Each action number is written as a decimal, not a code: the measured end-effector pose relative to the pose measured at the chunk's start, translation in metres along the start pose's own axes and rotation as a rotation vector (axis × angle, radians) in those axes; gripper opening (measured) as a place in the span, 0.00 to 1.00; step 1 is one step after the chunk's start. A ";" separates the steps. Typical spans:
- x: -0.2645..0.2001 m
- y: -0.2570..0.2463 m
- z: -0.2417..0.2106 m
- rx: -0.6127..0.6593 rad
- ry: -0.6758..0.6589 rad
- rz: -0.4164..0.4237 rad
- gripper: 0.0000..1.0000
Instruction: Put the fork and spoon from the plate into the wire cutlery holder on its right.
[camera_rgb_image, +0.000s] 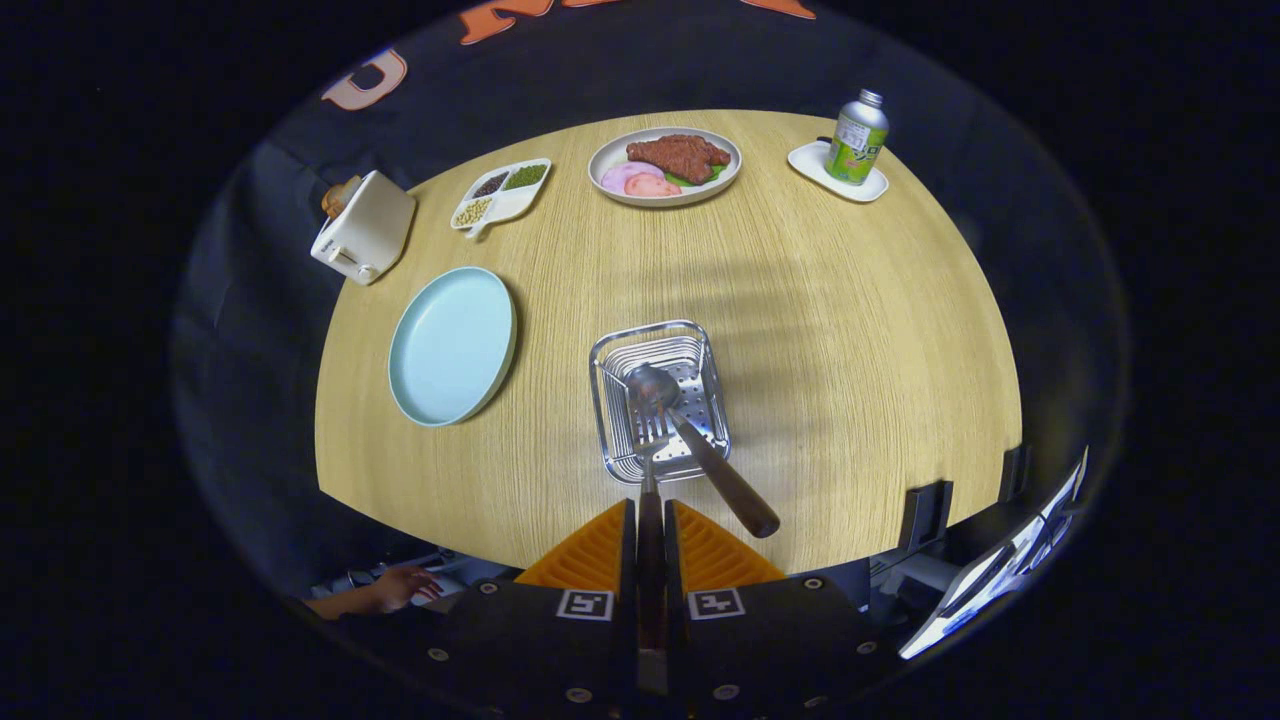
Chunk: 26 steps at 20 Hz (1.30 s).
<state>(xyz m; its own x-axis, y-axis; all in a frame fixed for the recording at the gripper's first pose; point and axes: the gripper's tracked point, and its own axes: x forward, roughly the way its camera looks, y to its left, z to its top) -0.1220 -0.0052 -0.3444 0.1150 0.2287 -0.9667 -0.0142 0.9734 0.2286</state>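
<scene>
Two utensils are at the wire cutlery holder (660, 400), which sits toward the near edge of the table (860, 330) just ahead of the fingers: the spoon (700, 440) lies with its bowl inside and its handle leaning out over the holder's near-right rim, and the fork (648, 470) has its tines down in the basket. Gripper (650, 525) is nearly closed — both fingers pinch the fork's handle, which runs back through the narrow gap between them. Judging by the pose, the fork is held by the handle end so the tines go in first, and the grip looks not yet released. Pale blue plate (452, 345) to the holder's left is bare, so both task items are off it. Spoon handle crosses close beside the fork's tines — likely the one thing that could snag when the fork is let go or the fingers back out. Far edge of the table carries a plate of food (665, 165), a divided dish (502, 193) and a can on a white tray (838, 172); a toaster (363, 238) sits at the far-left edge. All well apart, none in the way. A person's hand (400, 587) rests below the table's near-left edge.
</scene>
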 end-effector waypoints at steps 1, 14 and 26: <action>-0.003 0.001 0.005 0.005 -0.018 0.010 0.13; -0.156 0.033 0.175 -0.076 -0.854 0.090 0.59; -0.332 0.052 0.228 -0.143 -1.426 -0.015 0.96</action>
<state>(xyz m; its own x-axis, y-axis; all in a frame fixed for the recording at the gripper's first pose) 0.0658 -0.0331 0.0144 0.9955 0.0943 -0.0101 -0.0924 0.9881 0.1232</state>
